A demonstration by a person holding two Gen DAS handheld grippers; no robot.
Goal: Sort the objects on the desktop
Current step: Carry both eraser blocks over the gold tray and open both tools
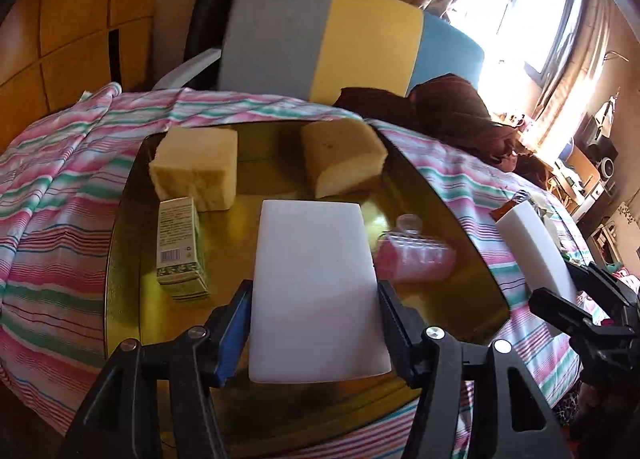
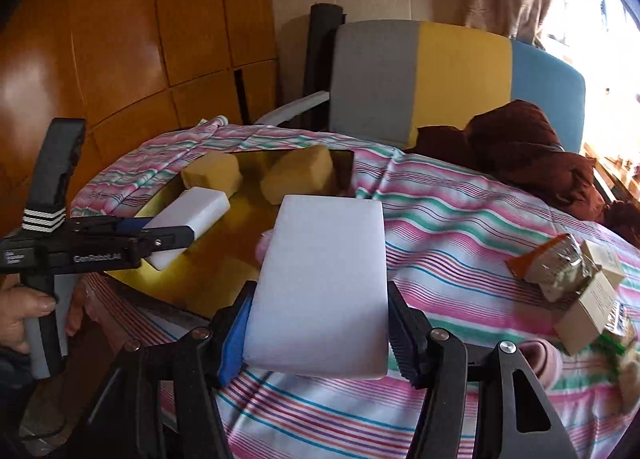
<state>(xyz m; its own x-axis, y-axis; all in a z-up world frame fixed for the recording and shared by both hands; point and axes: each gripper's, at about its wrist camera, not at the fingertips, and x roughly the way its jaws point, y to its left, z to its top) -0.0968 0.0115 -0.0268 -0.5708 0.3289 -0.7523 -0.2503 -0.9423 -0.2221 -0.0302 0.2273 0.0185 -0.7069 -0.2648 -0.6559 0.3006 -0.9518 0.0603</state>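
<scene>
The left tongs (image 1: 316,333) hold a white sponge block (image 1: 316,279) over the gold tray (image 1: 132,259), long side pointing far; the right tongs (image 2: 320,333) hold another white block (image 2: 324,291) just right of the tray

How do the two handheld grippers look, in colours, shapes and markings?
Both are black plastic with silver pivot bolts. Each of the left gripper and the right gripper has a blue pad on one finger and a ribbed black pad on the other. The side view shows white lettering, a black-and-white striped band and a grey handle.
</scene>
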